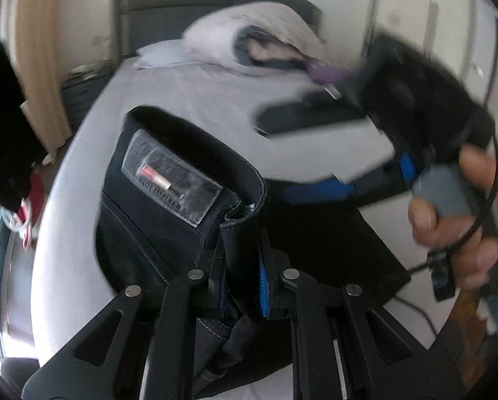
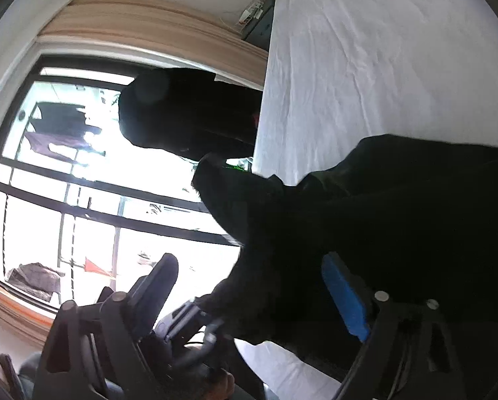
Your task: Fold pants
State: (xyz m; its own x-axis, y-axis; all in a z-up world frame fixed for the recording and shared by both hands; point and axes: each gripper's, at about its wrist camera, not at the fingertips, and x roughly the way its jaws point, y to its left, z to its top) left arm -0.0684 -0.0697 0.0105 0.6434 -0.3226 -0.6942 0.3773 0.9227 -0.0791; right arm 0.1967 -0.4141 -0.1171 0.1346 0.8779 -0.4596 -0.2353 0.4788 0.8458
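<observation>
The left gripper (image 1: 244, 266) has its blue-padded fingers pinched narrowly on the waistband of the dark navy denim pants (image 1: 169, 180), whose clear-covered waist label faces up. The pants lie on the pale grey bedsheet (image 1: 199, 93). The right gripper (image 2: 249, 286) stands wide, dark cloth draped between its spread fingers and over its blue pad (image 2: 343, 295). Farther off, rolled white bedding (image 1: 249, 40) sits before the dark headboard (image 1: 169, 16).
</observation>
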